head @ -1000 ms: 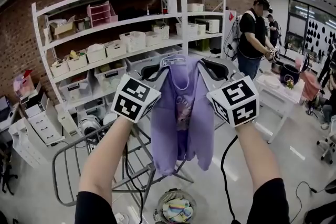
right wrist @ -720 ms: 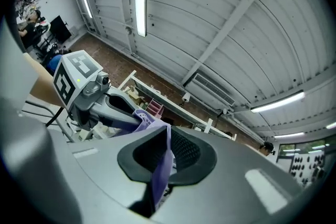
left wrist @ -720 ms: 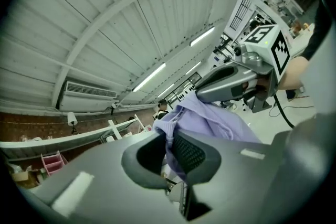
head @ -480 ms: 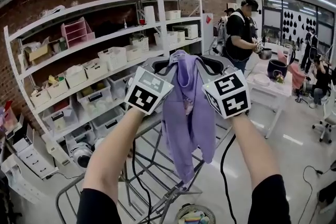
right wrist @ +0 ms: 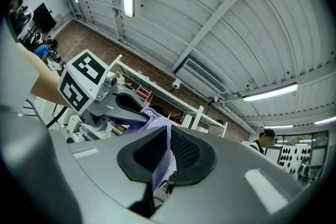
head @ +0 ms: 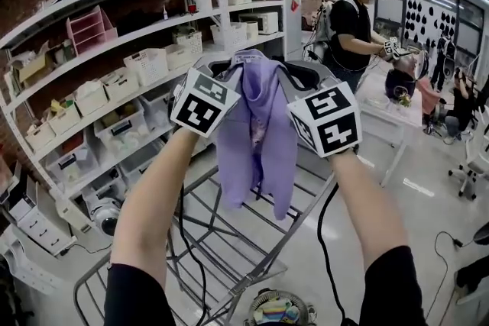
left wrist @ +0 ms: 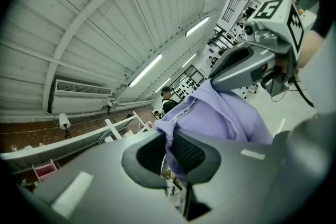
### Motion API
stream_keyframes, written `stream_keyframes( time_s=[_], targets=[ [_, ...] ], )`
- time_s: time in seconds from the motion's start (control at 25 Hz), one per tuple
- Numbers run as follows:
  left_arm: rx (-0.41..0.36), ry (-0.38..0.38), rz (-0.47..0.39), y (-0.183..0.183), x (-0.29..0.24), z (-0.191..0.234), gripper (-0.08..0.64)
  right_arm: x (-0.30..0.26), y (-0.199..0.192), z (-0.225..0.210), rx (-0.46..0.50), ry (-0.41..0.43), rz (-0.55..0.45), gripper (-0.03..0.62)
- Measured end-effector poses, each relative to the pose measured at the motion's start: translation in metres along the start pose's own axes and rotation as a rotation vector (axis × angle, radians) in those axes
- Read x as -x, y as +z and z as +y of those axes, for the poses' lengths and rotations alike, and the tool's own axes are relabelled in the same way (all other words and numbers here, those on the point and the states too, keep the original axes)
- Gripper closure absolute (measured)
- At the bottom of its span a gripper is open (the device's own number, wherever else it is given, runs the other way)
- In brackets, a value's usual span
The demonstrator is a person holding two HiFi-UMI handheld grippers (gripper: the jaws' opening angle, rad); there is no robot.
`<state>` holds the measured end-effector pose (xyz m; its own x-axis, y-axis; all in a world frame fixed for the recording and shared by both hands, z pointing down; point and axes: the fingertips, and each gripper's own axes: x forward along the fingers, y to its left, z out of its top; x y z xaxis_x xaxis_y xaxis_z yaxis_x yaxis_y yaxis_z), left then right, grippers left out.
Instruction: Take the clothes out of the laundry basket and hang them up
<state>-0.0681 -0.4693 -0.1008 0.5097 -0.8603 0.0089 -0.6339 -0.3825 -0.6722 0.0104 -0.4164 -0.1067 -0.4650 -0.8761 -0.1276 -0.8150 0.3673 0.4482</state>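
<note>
1. The left gripper [head: 223, 71] and the right gripper [head: 299, 75] are held up side by side at about the same height, a short gap between them.
2. In the left gripper view, the left gripper [left wrist: 170, 150] has its jaws clamped on a fold of the purple garment [left wrist: 226, 115] near its banded top edge.
3. In the right gripper view, the right gripper [right wrist: 164, 150] pinches a thin edge of the purple garment [right wrist: 164, 162] between its pads.
4. The purple garment [head: 256, 130] hangs free between the two grippers, its lower hem above the bars of the metal drying rack [head: 221, 240] and not touching them.
5. The laundry basket [head: 276, 311] sits on the floor at the bottom edge of the head view, beside the rack's near corner, with coloured cloth inside.
6. A long white shelving unit [head: 114, 65] full of bins runs along the brick wall behind and to the left.
7. To the right, bare floor [head: 428, 225] lies open; a person [head: 351, 15] stands farther back there.
8. A black cable [head: 321, 240] droops from the right gripper beside the rack's edge.
</note>
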Motion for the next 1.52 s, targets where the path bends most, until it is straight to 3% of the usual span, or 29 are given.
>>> stream_keyframes(
  time_s=[0.24, 0.56, 0.84, 1.32, 1.52],
  targets=[
    [0.059, 0.003, 0.059, -0.052, -0.033, -0.006, 0.534, -0.020, -0.047, 0.008, -0.064, 0.072, 0.027, 0.566],
    [0.078, -0.031, 0.084, -0.104, -0.043, -0.028, 0.534, -0.014, -0.080, 0.063, -0.167, 0.185, 0.016, 0.566],
    [0.109, 0.024, 0.079, -0.124, -0.023, -0.003, 0.534, -0.008, -0.055, 0.109, -0.193, 0.236, -0.024, 0.566],
    [0.163, 0.122, 0.030, -0.140, 0.011, 0.048, 0.534, -0.009, -0.011, 0.134, -0.178, 0.211, -0.054, 0.566],
    [0.160, 0.124, 0.001, -0.135, 0.013, 0.055, 0.534, -0.010, 0.005, 0.134, -0.163, 0.190, -0.064, 0.566]
  ],
)
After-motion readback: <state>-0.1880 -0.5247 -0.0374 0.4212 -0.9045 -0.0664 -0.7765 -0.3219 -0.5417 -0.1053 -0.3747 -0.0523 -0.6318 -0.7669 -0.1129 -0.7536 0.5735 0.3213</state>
